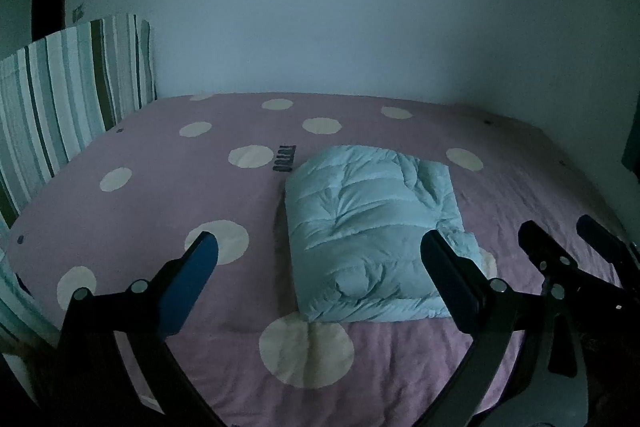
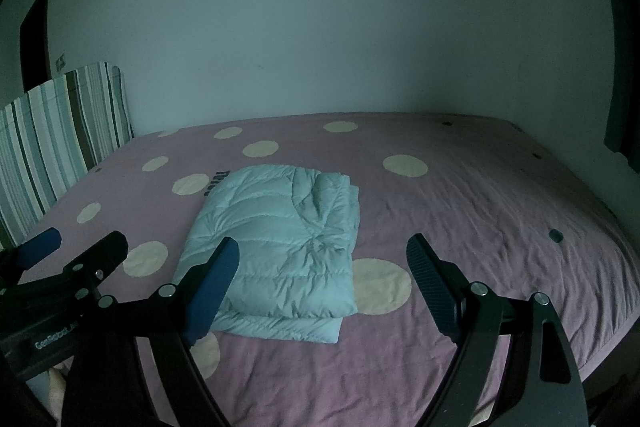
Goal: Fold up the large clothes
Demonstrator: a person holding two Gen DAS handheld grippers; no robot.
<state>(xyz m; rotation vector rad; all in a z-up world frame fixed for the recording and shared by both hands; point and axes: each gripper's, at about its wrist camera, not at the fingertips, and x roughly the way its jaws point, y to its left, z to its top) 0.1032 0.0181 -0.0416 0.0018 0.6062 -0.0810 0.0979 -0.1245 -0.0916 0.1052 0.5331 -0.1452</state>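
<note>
Dim light fills a plain-walled room, and a pink bed [image 1: 160, 163] with cream dots takes up most of the floor, a striped headboard [image 1: 72, 87] at its left end.

From my left wrist, my left gripper [image 1: 320, 267] hangs above the near edge of the bed with its jaws wide apart and nothing between them. The jacket [image 1: 368, 227], a pale blue quilted one, lies folded into a thick packet right of centre on the bed; my right-hand finger overlaps its near right corner in the picture, but I cannot tell that it touches. Off to the right my right gripper [image 1: 560, 239] is in view, also spread.

From my right wrist, the right gripper [image 2: 324, 267] is open and empty, held above the near edge. The jacket [image 2: 280, 227] sits just left of centre, its layers stacked, the lower layer sticking out a little at the near edge. My left gripper [image 2: 76, 247] shows at far left.

I judge the fold about done. The risk now is the padding: puffy fill may spring the top layer open if left unpressed. A careless sweep of either finger across the near corner could drag the stack askew, and the poor light makes edges hard to judge.
</note>
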